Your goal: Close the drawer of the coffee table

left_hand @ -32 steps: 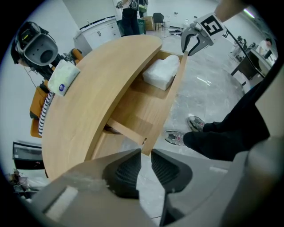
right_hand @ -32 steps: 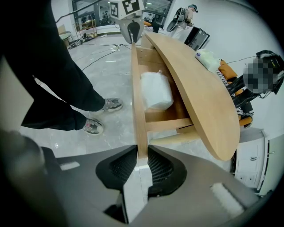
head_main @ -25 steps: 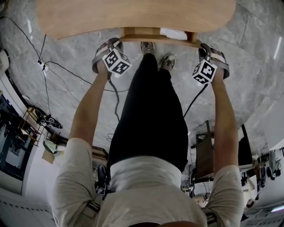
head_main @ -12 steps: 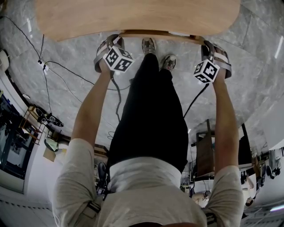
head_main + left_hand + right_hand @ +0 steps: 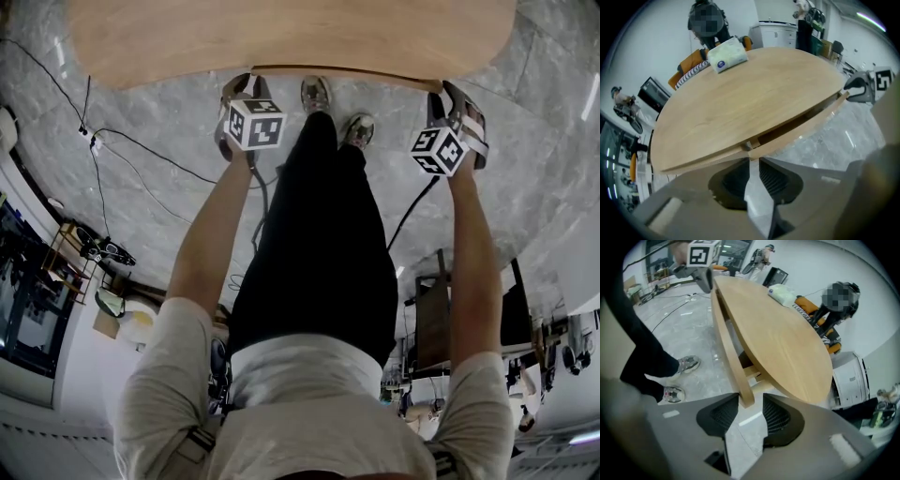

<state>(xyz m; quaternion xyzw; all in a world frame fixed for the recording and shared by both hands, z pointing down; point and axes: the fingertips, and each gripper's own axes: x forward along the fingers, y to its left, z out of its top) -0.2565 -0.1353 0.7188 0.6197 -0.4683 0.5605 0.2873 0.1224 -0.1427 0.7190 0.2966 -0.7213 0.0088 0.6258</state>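
The coffee table's wooden top (image 5: 281,37) fills the upper head view. The drawer front (image 5: 337,73) shows only as a thin strip under its near edge. My left gripper (image 5: 239,91) is at the strip's left end, and my right gripper (image 5: 457,97) at its right end. In the left gripper view the gripper (image 5: 753,161) has a narrow gap and its jaws are closing; the drawer front (image 5: 801,126) ends just past the tips, with only floor between the pads. In the right gripper view the gripper (image 5: 751,401) is opening, with the end of the drawer front (image 5: 729,348) loose between its tips.
A tissue pack (image 5: 727,55) lies on the far side of the table top. The person's legs and shoes (image 5: 333,108) stand between the grippers. Cables (image 5: 141,155) run over the marble floor at the left. Chairs and shelving stand beyond the table.
The drawer has slid in under the table top, hiding its white contents. Both grippers moved toward the table with it. The left gripper rolled, turning its marker cube.
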